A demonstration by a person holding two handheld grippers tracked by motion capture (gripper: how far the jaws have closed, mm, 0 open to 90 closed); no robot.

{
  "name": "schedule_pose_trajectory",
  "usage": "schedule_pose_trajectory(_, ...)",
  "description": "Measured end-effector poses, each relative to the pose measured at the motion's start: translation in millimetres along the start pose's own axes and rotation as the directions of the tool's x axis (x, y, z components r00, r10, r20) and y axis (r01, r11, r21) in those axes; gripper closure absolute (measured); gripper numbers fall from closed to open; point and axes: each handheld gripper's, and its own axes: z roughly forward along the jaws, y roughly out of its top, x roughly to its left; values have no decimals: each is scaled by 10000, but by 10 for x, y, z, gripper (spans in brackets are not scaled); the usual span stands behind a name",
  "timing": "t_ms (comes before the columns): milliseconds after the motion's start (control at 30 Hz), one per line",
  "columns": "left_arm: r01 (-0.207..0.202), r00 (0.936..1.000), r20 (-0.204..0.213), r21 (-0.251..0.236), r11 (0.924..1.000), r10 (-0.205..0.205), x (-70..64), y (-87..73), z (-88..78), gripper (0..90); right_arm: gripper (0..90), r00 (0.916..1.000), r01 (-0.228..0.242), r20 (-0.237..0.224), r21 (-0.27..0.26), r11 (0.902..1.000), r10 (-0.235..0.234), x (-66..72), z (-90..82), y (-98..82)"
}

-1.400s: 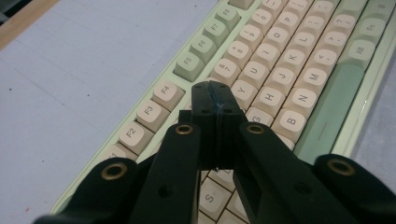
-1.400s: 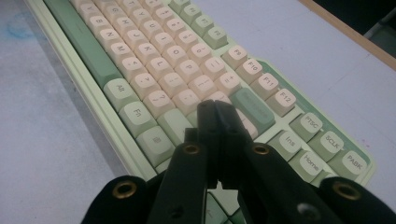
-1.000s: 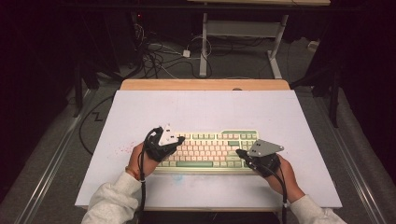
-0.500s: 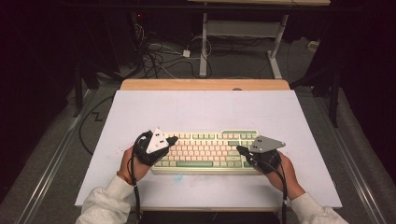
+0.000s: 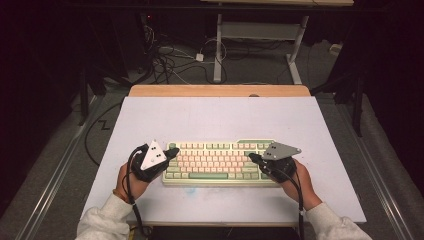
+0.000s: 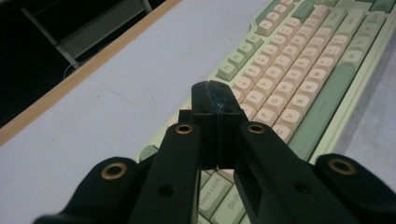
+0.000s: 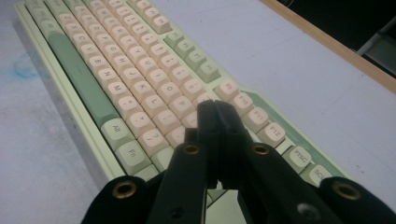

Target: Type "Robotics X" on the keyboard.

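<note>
Pale table top w/ wood back edge, dark room behind. Keyboard sits lower centre of frame. Left gripper at its left end, right gripper at right end; both jaws pressed together, nothing between.

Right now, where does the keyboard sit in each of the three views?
High view: keyboard at lower centre, between both grippers.
Left gripper view: upper right, running behind the shut jaws.
Right gripper view: upper left to lower right, under the shut jaws.
Shared landmark: the long green space bar.
</note>
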Motion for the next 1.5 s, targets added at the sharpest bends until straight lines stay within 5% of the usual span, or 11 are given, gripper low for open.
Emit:
schedule_pose_trajectory(767,317,9995,-79,291,9991,-314,7,-291,-120,876,900,9998,111,-135,66,9999,-110,44,93,46)
schedule_pose_trajectory(1500,378,9992,84,545,9978,-383,-13,-361,-94,876,900,9980,400,-501,423,9983,-378,130,433,229)
